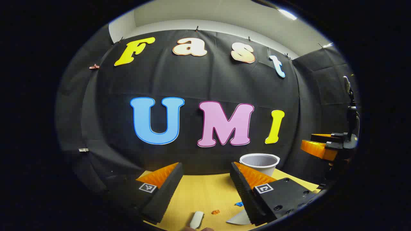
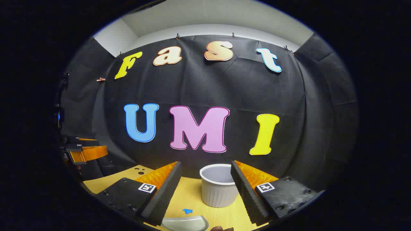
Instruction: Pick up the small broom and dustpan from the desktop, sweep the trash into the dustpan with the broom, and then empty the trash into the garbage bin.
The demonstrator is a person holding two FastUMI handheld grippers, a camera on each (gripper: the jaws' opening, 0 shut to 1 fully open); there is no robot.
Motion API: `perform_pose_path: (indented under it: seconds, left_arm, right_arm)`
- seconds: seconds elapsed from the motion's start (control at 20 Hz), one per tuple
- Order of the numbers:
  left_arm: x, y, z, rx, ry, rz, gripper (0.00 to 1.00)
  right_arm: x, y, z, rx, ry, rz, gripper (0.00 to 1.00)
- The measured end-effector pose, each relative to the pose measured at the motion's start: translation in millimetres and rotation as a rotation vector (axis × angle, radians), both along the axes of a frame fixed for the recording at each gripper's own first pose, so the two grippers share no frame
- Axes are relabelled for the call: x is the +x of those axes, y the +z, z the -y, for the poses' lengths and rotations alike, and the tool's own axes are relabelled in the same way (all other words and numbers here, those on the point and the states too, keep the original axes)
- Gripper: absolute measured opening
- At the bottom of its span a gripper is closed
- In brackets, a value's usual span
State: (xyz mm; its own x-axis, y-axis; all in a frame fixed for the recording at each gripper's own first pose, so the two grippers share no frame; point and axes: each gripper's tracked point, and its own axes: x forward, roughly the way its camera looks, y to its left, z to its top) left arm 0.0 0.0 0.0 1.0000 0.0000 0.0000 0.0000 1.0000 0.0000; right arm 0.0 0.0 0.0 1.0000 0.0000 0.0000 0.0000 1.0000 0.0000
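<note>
Plastic tools lie low on the yellow desk (image 1: 199, 192): a pale handle (image 1: 196, 219), probably the broom's, sits just ahead of the left gripper (image 1: 205, 189) between its 2 wide-spread, empty fingers. A grey curved dustpan (image 2: 186, 223) lies under the right gripper (image 2: 205, 189), also wide and empty, with the white bin (image 2: 218, 187) beyond. Blue scrap (image 2: 187, 210) lies between them. Both tools look light, stiff and slick; pinching each across its handle seems safest.

Sweeping things on the bench
A white ribbed garbage bin (image 2: 219, 186) stands upright and open at the back; a blue scrap (image 2: 187, 211) and an orange scrap (image 1: 215, 211) lie nearer, beside the grey dustpan (image 2: 186, 223) and a pale handle (image 1: 196, 219).
</note>
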Motion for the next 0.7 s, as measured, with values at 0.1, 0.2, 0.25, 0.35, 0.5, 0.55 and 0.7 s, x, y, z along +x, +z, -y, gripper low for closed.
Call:
perform_pose_path:
  seconds: [0.1,0.2,0.25,0.35,0.5,0.55,0.7]
  left_arm:
    - [0,-1,0,0.001,-0.003,-0.010,0.95]
    - [2,-3,0,-0.003,-0.008,-0.017,0.95]
    - [3,-4,-1,-0.001,-0.007,-0.022,0.95]
    - [3,-8,-3,0.006,-0.010,-0.029,0.95]
    - [2,-11,-9,0.006,-0.017,-0.040,0.95]
    - [2,-13,-12,0.009,-0.017,-0.042,0.95]
    - [-3,-17,-19,0.014,-0.027,-0.050,0.95]
  right_arm:
    - [-2,-1,0,0.004,0.000,-0.011,0.97]
    - [2,-4,0,-0.009,0.004,-0.023,0.97]
    - [2,-6,-1,-0.018,0.010,-0.035,0.97]
    - [3,-10,-2,-0.019,0.022,-0.060,0.97]
    - [-3,-21,-8,-0.021,0.069,-0.117,0.97]
    - [-8,-24,-12,-0.021,0.093,-0.138,0.97]
    - [-26,-50,-24,-0.024,0.162,-0.236,0.97]
